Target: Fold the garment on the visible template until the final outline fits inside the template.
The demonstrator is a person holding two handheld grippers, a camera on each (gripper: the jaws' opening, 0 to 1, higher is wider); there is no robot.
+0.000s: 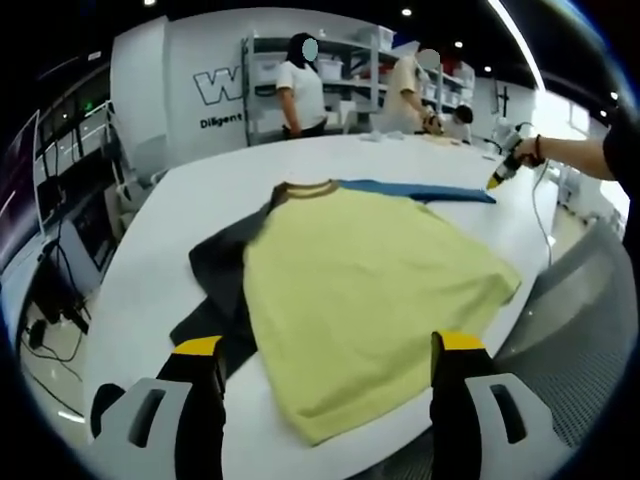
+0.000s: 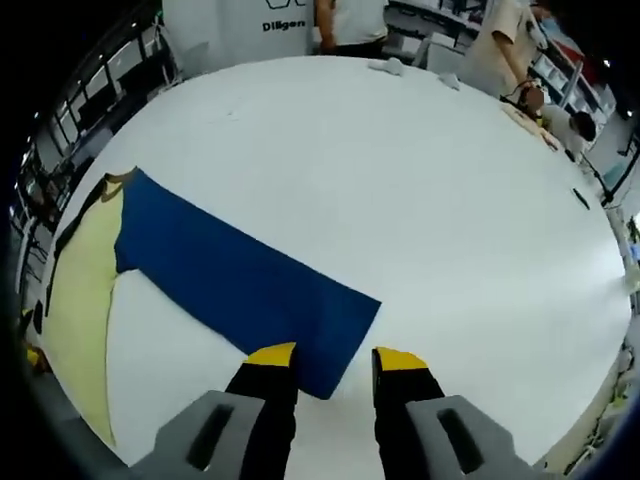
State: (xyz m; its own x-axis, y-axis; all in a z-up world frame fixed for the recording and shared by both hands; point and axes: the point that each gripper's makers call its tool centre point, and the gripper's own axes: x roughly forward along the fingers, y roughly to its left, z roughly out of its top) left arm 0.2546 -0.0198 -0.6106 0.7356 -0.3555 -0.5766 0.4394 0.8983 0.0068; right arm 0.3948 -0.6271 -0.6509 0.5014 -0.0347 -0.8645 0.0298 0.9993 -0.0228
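A yellow T-shirt (image 1: 360, 300) with a brown collar (image 1: 308, 189) lay flat on a large white table (image 1: 170, 250), its hem toward the left gripper (image 1: 332, 352). One long blue sleeve (image 1: 415, 190) stretched out sideways from the shoulder, and a dark sleeve (image 1: 222, 262) lay on the opposite side, partly under the yellow body. The left gripper hovered over the near edge of the shirt with its jaws spread wide and nothing between them.

In the right gripper view the blue sleeve (image 2: 235, 275) ran as a long flat band across the table (image 2: 420, 200), with the yellow body (image 2: 80, 290) at the far left. The right gripper (image 2: 335, 356) sat just at the cuff end of that sleeve, jaws apart and holding nothing; whether its tips touched the cloth could not be told.

In the left gripper view a hand (image 1: 525, 152) held the other gripper (image 1: 505, 165) beyond the sleeve's end. People (image 1: 300, 88) stood by shelving (image 1: 345, 75) past the table
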